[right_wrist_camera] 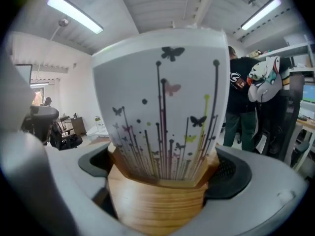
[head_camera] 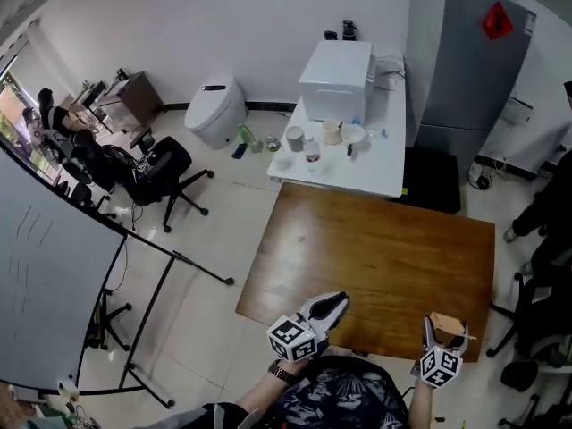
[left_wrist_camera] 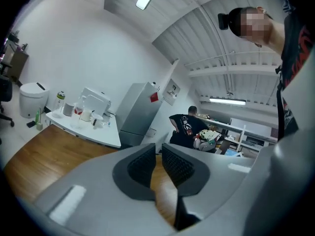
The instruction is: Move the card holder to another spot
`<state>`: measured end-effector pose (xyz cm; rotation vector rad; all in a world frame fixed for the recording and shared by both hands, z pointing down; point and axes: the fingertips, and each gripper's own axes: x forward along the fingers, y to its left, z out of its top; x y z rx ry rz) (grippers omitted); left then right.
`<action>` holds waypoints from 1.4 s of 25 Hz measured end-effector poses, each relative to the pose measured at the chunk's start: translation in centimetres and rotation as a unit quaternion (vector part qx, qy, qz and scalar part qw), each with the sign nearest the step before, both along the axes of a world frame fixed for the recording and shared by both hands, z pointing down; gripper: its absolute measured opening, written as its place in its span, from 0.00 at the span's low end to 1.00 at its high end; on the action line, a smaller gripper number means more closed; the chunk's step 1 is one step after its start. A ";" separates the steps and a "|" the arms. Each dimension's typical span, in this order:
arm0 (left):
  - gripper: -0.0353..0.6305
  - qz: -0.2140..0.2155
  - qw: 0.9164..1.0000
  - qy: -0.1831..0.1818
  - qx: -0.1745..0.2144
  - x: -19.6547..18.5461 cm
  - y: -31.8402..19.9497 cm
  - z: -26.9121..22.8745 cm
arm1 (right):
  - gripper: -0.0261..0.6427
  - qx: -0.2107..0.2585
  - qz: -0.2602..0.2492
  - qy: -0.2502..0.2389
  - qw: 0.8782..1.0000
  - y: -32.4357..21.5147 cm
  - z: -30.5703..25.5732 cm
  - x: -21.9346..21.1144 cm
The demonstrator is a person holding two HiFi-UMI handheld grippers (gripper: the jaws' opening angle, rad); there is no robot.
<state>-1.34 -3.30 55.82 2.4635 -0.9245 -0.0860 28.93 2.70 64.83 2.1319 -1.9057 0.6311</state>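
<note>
My right claw point(right_wrist_camera: 165, 173) grips the card holder point(right_wrist_camera: 157, 205) by its wooden base at the near right corner of the worktop point(head_camera: 375, 248) (left claw point(left_wrist_camera: 158, 155) narrowed, empty); I judge it best carried upright and set down gently.

The card holder point(right_wrist_camera: 157, 205) is light-brown wood, its white card point(right_wrist_camera: 162, 97) printed with dark butterflies.

Wooden table point(head_camera: 375, 248) (glossy); white table point(head_camera: 366, 173) beyond
</note>
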 end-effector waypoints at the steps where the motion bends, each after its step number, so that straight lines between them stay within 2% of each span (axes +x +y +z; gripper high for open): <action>1: 0.08 0.009 1.000 -0.004 -0.001 0.5 0.2 0.2 | 0.88 0.006 0.008 0.004 1.000 0.6 -0.7 0.1; 6: 0.08 0.021 0.999 0.027 -0.008 1.1 0.1 0.2 | 0.87 0.027 0.034 0.009 0.999 2.0 -2.7 0.1; 10: 0.08 0.034 0.999 0.027 -0.001 0.9 0.0 0.0 | 0.87 0.024 0.046 0.003 0.999 3.1 -2.9 -0.3; 18: 0.08 0.010 1.000 0.027 -0.011 -2.0 -1.0 0.9 | 0.87 0.022 0.009 0.015 1.000 1.2 -3.8 -3.3; 22: 0.08 -0.019 0.999 0.023 -0.018 -4.7 -1.0 1.5 | 0.87 0.021 -0.044 0.005 0.999 -1.5 -3.0 -7.1; 26: 0.08 -0.064 0.998 0.010 -0.028 -9.0 -0.6 2.2 | 0.87 0.017 -0.124 -0.008 0.992 -5.8 -1.1 -13.5; 31: 0.08 -0.128 0.991 -0.014 -0.035 -15.9 0.5 2.4 | 0.87 0.010 -0.228 -0.017 0.973 -11.4 2.4 -23.6; 35: 0.08 -0.183 0.982 -0.031 -0.044 -21.0 2.3 3.0 | 0.87 -0.027 -0.293 -0.012 0.956 -15.4 8.9 -31.4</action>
